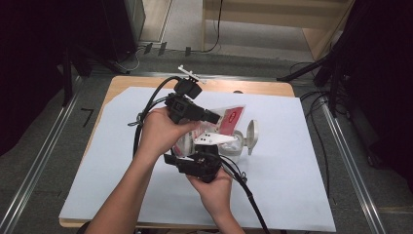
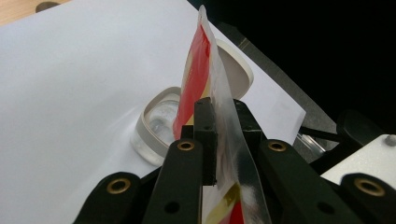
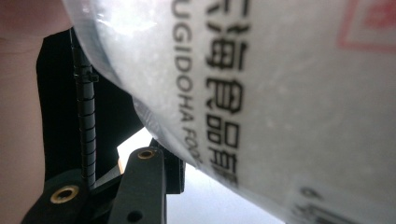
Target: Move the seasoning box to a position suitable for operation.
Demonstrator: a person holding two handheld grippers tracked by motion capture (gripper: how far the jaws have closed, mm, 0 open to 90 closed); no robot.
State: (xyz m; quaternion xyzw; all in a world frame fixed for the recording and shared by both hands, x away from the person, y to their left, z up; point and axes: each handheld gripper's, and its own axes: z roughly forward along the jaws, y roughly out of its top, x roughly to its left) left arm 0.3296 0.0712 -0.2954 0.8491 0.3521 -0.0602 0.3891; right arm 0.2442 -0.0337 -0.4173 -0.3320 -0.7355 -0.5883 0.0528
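While pinched edge-on in left gripper [image 2: 219,140], pouch [image 2: 205,70] rests against right gripper [image 1: 197,163], grip unclear.

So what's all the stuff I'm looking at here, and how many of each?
Plastic pouch: one, clear with red label and white powder inside, held above the jar.
Glass jar: one, clear with pale rim, on the sheet under the pouch.
Jar lid: one, whitish, hinged open beside the jar.
Paper sheet: one, white, covering the table.
Table: one, wooden.
Left gripper: one, black, shut on the pouch's edge.
Right gripper: one, black, against the pouch's lower part.
Hands: two, one holding each gripper.
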